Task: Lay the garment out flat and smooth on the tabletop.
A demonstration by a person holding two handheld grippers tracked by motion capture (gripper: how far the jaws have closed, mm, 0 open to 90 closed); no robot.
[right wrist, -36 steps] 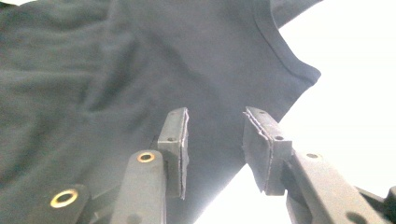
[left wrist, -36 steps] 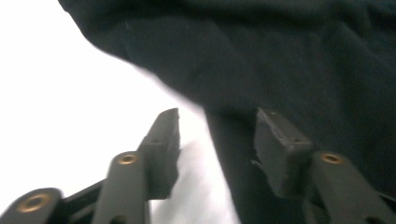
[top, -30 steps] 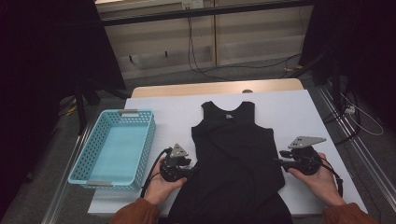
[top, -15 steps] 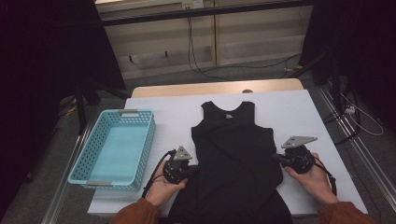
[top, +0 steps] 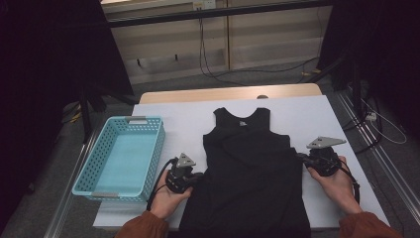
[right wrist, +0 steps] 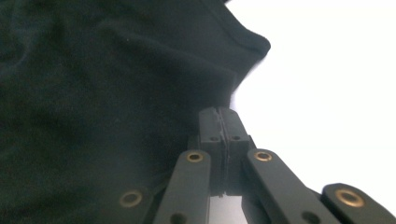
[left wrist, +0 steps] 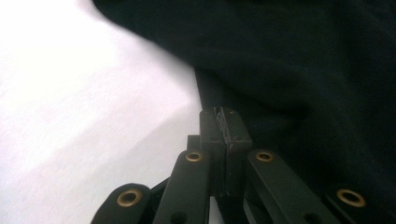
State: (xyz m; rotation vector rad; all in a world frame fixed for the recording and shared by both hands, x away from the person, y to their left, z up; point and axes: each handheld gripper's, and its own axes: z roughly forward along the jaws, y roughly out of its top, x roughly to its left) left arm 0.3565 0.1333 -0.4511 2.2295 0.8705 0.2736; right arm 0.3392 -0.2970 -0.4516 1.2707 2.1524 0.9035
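A black tank top (top: 252, 168) lies flat on the white table (top: 183, 119), neck away from me. My left gripper (top: 198, 176) lies at its left side edge, held in a hand. In the left gripper view the jaws (left wrist: 225, 119) are pressed together where the tank top's (left wrist: 303, 70) edge meets them. My right gripper (top: 301, 157) lies at the right side edge. In the right gripper view its jaws (right wrist: 219, 116) are likewise together at the border of the tank top (right wrist: 93, 93). A thin fold of cloth seems pinched in each.
A light blue plastic basket (top: 158, 144) stands on the table's left part, close to my left hand. Bare white table (top: 307, 114) lies around the garment's top. Beyond the table's far edge are a dark floor, cables and black stands.
Both hands have stayed nearly in place at the tank top's two sides. The garment and the basket lie as before.
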